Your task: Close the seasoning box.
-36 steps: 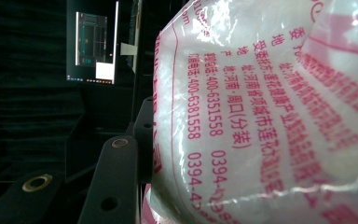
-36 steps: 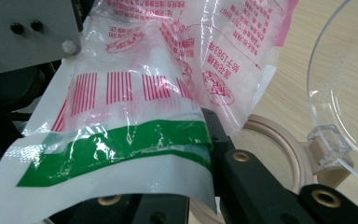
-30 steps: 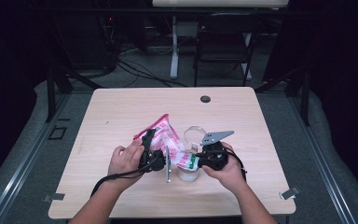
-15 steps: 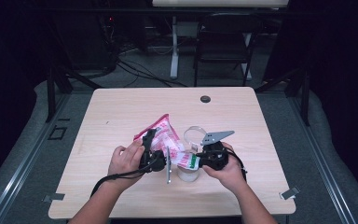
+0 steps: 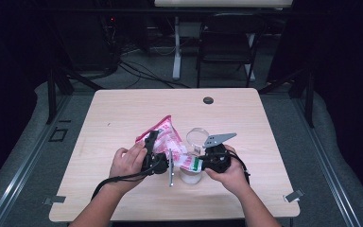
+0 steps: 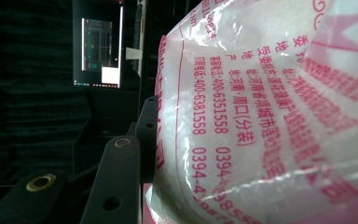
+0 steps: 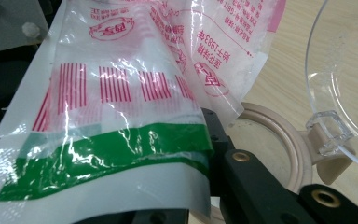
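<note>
Pouring from a plastic bag (image 5: 166,142) into an open jar (image 5: 190,174), near the middle of the counter's (image 5: 123,109) near edge. The left hand-held gripper (image 5: 152,146) is clamped on the raised pink end of the bag, its black jaws pressed against the printed film in the left gripper view; the right hand-held gripper (image 5: 207,161) is clamped on the lower, green-banded end (image 7: 107,151), which the right gripper view shows hanging just above the jar's beige rim (image 7: 279,135). The clear hinged lid (image 7: 342,70) stands flipped open beside the mouth. To do this step well, the judgement is that the lower corner should stay centred over the opening while the left end is lifted gradually, so the white contents slide down in a thin stream rather than a rush. Tilting too fast could send grains past the rim onto the counter; whether the lower corner is cut open cannot be told.
</note>
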A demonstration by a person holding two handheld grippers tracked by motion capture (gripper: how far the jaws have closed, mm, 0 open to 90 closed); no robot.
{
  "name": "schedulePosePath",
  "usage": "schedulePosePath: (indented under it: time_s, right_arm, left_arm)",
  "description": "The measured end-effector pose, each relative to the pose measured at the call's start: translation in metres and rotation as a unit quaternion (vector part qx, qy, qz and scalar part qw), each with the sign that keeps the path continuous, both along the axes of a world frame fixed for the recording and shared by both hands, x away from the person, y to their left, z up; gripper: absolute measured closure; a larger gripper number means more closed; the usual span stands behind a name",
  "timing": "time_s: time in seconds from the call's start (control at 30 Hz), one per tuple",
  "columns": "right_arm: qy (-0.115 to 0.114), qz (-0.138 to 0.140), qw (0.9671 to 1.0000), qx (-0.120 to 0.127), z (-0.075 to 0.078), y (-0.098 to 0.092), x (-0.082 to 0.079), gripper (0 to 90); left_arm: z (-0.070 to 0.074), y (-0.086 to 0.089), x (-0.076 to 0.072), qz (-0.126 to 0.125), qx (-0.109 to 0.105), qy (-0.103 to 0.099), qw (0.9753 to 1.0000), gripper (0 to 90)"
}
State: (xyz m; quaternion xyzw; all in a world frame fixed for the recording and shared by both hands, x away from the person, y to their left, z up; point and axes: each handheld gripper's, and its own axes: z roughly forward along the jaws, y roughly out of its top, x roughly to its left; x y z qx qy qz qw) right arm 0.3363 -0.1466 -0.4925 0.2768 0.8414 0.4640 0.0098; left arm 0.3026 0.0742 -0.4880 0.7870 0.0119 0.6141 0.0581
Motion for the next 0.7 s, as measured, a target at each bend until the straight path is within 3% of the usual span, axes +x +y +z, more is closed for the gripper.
schedulePosePath:
  time_s: [0.7]
  right_arm:
    - [0.0, 0.001, 1.0, -0.005, -0.0017, 0.001, -0.0004, 90.0]
  left_arm:
    - [0.0011, -0.0002, -0.0036, -0.004, 0.004, -0.016, 0.9999, 63.4]
